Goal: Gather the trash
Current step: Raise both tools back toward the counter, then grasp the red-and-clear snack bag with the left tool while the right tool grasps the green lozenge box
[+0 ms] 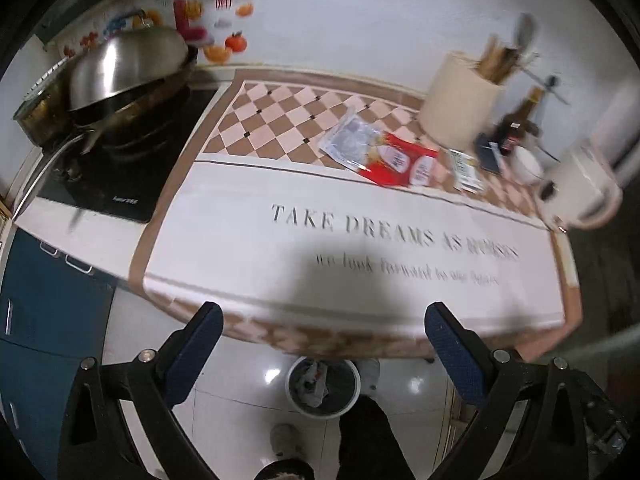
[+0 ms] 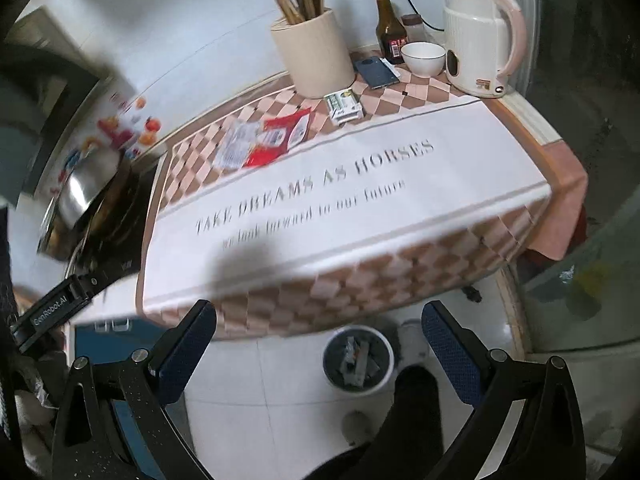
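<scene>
Landmark: the cloth (image 1: 360, 216) on the counter.

Left of cloth: wok (image 1: 120, 76) on the hob, tilted lid leaning on it; contents hidden.

On cloth, far checkered band, left to right: clear wrapper (image 1: 352, 140) overlapping red packet (image 1: 404, 162), both lying flat and loose, likely the trash. Then a small green box (image 2: 343, 106), the utensil jar (image 2: 312, 52) holding chopsticks and a ladle, phone (image 2: 376, 72), sauce bottle (image 2: 390, 28), bowl (image 2: 423, 58) (inside not visible), kettle (image 2: 480, 40).

Below cloth's near edge, on the floor: bin (image 1: 324, 386), already holding crumpled wrappers, placed within easy drop.

Left gripper (image 1: 324, 332) spread wide, empty, short of the cloth. Right gripper (image 2: 320, 328) likewise wide, empty.
</scene>
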A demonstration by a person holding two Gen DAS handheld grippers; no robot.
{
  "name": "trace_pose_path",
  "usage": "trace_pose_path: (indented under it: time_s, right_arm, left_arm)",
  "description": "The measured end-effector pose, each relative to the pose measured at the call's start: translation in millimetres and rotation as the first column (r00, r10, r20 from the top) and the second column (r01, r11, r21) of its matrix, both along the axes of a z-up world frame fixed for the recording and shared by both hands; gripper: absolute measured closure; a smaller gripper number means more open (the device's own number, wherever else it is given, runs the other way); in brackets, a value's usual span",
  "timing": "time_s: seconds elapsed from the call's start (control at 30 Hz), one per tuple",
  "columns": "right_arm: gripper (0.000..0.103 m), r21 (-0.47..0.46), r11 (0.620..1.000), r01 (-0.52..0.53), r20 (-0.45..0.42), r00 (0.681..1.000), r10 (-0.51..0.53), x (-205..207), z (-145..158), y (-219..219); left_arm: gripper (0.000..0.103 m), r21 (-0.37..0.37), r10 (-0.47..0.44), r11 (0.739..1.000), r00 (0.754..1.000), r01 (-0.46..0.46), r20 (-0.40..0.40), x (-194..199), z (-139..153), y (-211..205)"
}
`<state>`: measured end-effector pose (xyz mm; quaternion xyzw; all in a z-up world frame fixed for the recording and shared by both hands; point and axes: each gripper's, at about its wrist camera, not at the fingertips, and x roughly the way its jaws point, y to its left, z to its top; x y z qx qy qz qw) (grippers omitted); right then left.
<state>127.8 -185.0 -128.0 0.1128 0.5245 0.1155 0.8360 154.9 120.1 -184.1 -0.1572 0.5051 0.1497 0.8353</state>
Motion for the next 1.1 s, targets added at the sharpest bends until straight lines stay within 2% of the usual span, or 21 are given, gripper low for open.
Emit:
trace_pose_path:
  time_s: [0.17,0.23,0.4,0.47,0.5,0.57,0.6,0.67,0.7,0.73,0.77,0.83,0.87,0.97,1.1]
  right_arm:
    - [0.0,-0.013,1.0,0.016,-0.021,1.0,-0.017,111,-25,1]
    - [0.0,-0.021,1.0,0.024,-0.046,0.999,-0.025,166,-42,0]
    - [0.0,-0.051,0.999,0.013,-0.099,0.995,-0.018,304,-92,6]
    - [0.009,-0.075,0.997,-0.01,-0.113,0.994,0.002,355,-114,16]
    - [0.017,-0.079,0.997,-0.021,-0.12,0.993,0.011,371,-122,20]
    - [0.019,-0.086,0.995,-0.045,-0.144,0.989,0.032,411,-144,34]
    - [0.019,-0.08,0.995,-0.056,-0.154,0.987,0.043,423,-153,40]
    - [0.019,-0.075,0.993,-0.09,-0.177,0.981,0.076,447,-171,56]
    - [0.019,-0.084,0.99,-0.116,-0.188,0.977,0.099,456,-180,66]
    - [0.019,-0.099,0.985,-0.141,-0.2,0.973,0.119,462,-190,76]
    - [0.019,-0.11,0.981,-0.158,-0.206,0.969,0.133,463,-195,83]
    - [0.032,-0.18,0.963,-0.2,-0.157,0.972,0.172,463,-196,99]
    - [0.032,-0.205,0.956,-0.208,-0.143,0.973,0.181,461,-197,104]
    - [0.034,-0.191,0.96,-0.205,-0.12,0.975,0.185,460,-198,105]
    - [0.034,-0.151,0.968,-0.2,-0.091,0.978,0.188,451,-188,96]
  left_arm:
    - [0.0,-0.011,0.106,0.994,0.99,-0.108,-0.098,89,-46,27]
    - [0.0,-0.029,0.151,0.987,0.976,-0.157,-0.157,130,-73,41]
    - [0.001,-0.128,0.215,0.96,0.947,-0.25,-0.237,216,-138,72]
    - [0.003,-0.156,0.23,0.95,0.943,-0.272,-0.243,241,-155,80]
    - [0.005,-0.166,0.235,0.946,0.941,-0.279,-0.243,252,-163,84]
    - [0.01,-0.187,0.245,0.937,0.938,-0.293,-0.245,273,-175,90]
    - [0.012,-0.154,0.262,0.94,0.934,-0.304,-0.241,283,-177,92]
    - [0.025,-0.137,0.251,0.949,0.945,-0.282,-0.209,297,-172,90]
    - [0.035,-0.103,0.249,0.956,0.944,-0.275,-0.216,304,-170,88]
    - [0.057,-0.088,0.24,0.961,0.947,-0.263,-0.211,308,-168,84]
    - [0.065,-0.072,0.226,0.967,0.952,-0.245,-0.208,313,-166,79]
    - [0.093,0.0,0.197,0.98,0.959,-0.201,-0.203,320,-158,68]
    - [0.103,0.01,0.18,0.983,0.965,-0.181,-0.192,320,-153,64]
    - [0.103,0.047,0.153,0.988,0.976,-0.147,-0.157,315,-132,55]
    - [0.103,0.078,0.137,0.988,0.988,-0.132,-0.068,294,-89,48]
